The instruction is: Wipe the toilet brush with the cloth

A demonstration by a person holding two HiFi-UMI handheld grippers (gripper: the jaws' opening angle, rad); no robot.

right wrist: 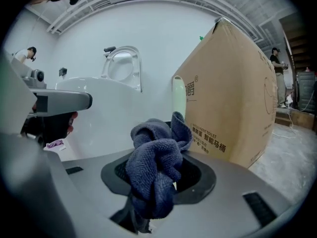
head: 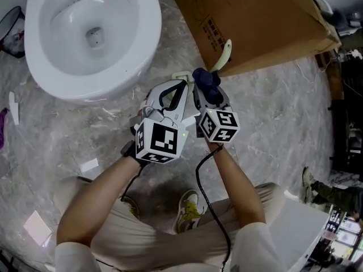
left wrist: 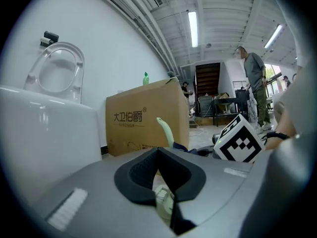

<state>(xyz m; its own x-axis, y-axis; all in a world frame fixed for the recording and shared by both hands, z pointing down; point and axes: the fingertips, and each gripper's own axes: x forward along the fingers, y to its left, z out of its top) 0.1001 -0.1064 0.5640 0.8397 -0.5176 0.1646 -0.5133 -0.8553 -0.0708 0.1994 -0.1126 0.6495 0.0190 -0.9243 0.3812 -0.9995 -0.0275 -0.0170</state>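
The toilet brush has a pale green handle point(head: 225, 54) that rises toward the cardboard box. Its lower part point(left wrist: 164, 200) sits between the jaws of my left gripper point(head: 182, 85), which is shut on it. My right gripper point(head: 205, 88) is shut on a bunched dark blue cloth point(head: 205, 78), pressed against the handle just right of the left gripper's tips. In the right gripper view the cloth point(right wrist: 156, 175) fills the jaws and the handle point(right wrist: 178, 99) stands right behind it. In the left gripper view the handle's curved tip point(left wrist: 166, 129) shows above the jaws, with the cloth point(left wrist: 184, 148) beside it.
A white toilet point(head: 85, 33) stands at the upper left and a large cardboard box point(head: 255, 21) at the upper right. The floor is grey marble with paper scraps point(head: 89, 165). A dark bin point(head: 11, 30) sits at the far left. A person point(left wrist: 255, 83) stands far back.
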